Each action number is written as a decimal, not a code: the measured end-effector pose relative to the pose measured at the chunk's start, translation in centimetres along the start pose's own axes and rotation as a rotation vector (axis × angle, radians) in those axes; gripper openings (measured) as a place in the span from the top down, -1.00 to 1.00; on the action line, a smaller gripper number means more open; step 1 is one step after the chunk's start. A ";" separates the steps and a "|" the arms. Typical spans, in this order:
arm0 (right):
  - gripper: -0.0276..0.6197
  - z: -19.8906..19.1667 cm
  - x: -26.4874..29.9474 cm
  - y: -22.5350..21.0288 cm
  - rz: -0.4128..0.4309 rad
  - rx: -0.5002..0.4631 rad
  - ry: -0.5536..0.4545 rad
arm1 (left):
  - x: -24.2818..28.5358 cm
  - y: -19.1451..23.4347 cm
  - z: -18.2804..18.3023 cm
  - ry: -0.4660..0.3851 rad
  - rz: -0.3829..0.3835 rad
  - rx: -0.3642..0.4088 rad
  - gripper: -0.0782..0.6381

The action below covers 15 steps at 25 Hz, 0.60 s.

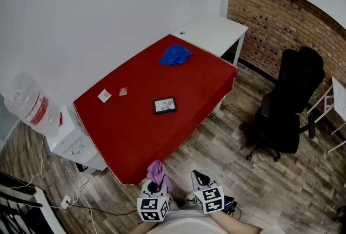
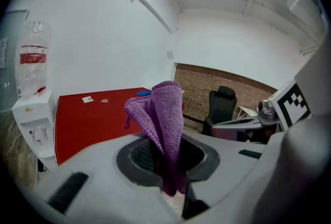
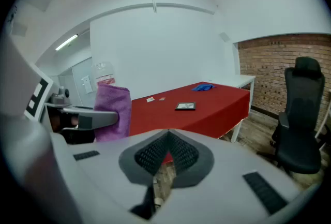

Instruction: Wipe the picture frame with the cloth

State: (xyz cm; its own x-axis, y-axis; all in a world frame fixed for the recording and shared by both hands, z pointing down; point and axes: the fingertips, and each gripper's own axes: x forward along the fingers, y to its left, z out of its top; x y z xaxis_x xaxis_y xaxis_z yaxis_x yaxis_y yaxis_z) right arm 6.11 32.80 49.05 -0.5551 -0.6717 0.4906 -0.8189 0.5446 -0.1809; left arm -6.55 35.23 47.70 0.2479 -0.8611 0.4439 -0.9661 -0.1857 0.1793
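A small dark picture frame [image 1: 165, 105] lies flat near the middle of the red table [image 1: 130, 130]; it also shows far off in the right gripper view as the picture frame [image 3: 185, 106]. My left gripper [image 1: 157, 183] is shut on a purple cloth [image 2: 164, 119], which sticks up from between its jaws; the purple cloth [image 1: 158, 172] hangs just off the table's near corner. My right gripper [image 1: 201, 179] is beside it, shut with nothing in it. Both grippers are held low, close to my body, well short of the frame.
A blue cloth [image 1: 175, 55] lies at the table's far end, two small cards [image 1: 105, 95] near its left edge. A white desk [image 1: 213, 30] adjoins the far end. A water dispenser [image 1: 38, 111] stands left, a black office chair [image 1: 289, 100] right, cables [image 1: 75, 200] on the floor.
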 end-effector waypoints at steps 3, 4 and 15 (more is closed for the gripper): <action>0.91 0.0 0.3 -0.9 -0.002 0.009 0.001 | 0.8 -0.4 0.2 0.002 -0.002 0.007 0.61; 0.91 -0.1 0.4 -1.1 -0.002 0.011 0.003 | 1.0 -0.4 0.2 0.004 -0.002 0.008 0.61; 0.91 2.4 6.3 -3.7 -0.036 0.021 0.018 | 7.7 2.6 2.2 0.021 -0.039 0.016 0.61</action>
State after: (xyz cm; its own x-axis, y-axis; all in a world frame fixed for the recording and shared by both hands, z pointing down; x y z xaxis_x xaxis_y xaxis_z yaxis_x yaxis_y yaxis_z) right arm 5.35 25.37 50.79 -0.5225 -0.6815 0.5125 -0.8414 0.5095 -0.1803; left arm -7.35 27.12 49.69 0.2869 -0.8428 0.4554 -0.9566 -0.2269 0.1828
